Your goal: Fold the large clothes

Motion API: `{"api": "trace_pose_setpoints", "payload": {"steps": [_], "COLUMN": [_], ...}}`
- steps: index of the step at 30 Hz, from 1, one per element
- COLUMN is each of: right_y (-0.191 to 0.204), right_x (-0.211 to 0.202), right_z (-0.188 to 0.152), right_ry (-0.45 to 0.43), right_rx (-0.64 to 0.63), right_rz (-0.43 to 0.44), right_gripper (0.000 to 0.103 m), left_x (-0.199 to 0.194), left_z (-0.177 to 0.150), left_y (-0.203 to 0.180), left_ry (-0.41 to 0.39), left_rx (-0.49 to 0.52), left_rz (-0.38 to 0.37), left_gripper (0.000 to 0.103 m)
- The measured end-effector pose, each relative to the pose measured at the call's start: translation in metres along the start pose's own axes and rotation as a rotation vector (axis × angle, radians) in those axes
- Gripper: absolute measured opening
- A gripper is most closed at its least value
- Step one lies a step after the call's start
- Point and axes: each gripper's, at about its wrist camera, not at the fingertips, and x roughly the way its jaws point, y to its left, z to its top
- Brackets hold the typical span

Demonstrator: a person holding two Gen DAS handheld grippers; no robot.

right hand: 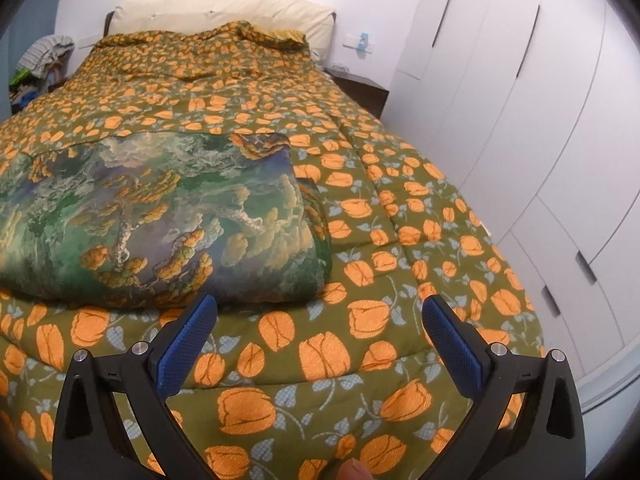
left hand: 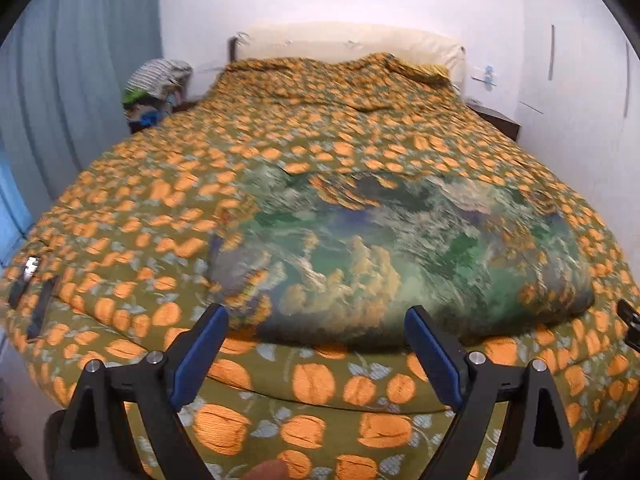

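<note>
A folded cloth with a green, blue and tan landscape print (left hand: pixel 384 256) lies on the bed, on a green quilt with orange flowers (left hand: pixel 168 184). In the right wrist view the folded cloth (right hand: pixel 160 216) fills the left middle. My left gripper (left hand: pixel 316 312) is open and empty, just short of the cloth's near edge. My right gripper (right hand: pixel 320 302) is open and empty, over the quilt (right hand: pixel 400 208) beside the cloth's near right corner. The left wrist view is blurred.
A cream headboard (left hand: pixel 352 44) stands at the far end. A pile of clothes (left hand: pixel 160 80) sits far left by a blue curtain (left hand: pixel 72 64). A dark bedside table (right hand: pixel 360 88) and white wardrobe doors (right hand: pixel 520 128) line the right. Small dark objects (left hand: pixel 32 292) lie at the quilt's left edge.
</note>
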Motion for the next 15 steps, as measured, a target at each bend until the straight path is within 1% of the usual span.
{"api": "trace_pose_setpoints", "payload": {"steps": [2,4,6,8,10,13,15], "right_y": [0.001,0.003,0.005,0.006,0.006,0.003,-0.001], "right_x": [0.000,0.000,-0.001,0.000,0.000,0.002,0.006], "right_z": [0.000,0.000,0.000,-0.001,-0.002,-0.006,-0.010], "right_ry": [0.008,0.008,0.005,0.007,0.007,0.004,0.005], "right_rx": [-0.001,-0.007,-0.017,-0.021,-0.021,0.001,0.030], "right_rz": [0.004,0.004,0.005,0.006,0.012,0.061,0.108], "right_gripper": [0.102,0.102,0.102,0.102,0.103,0.103,0.103], "left_x": [-0.004,-0.003,-0.001,0.002,0.005,0.008,0.013], "left_z": [0.000,0.000,0.000,-0.001,-0.004,-0.006,-0.006], "left_y": [0.002,0.005,0.006,0.003,-0.001,-0.010,-0.020], "left_ry": [-0.014,-0.002,0.020,0.044,0.066,0.098,0.130], "left_rx": [-0.002,-0.022,-0.037,-0.032,-0.026,-0.015,0.009], "left_rz": [0.020,-0.009,-0.022,-0.028,-0.052,-0.080,-0.121], "left_gripper": [0.092,0.092,0.092,0.092,0.092,0.092,0.092]}}
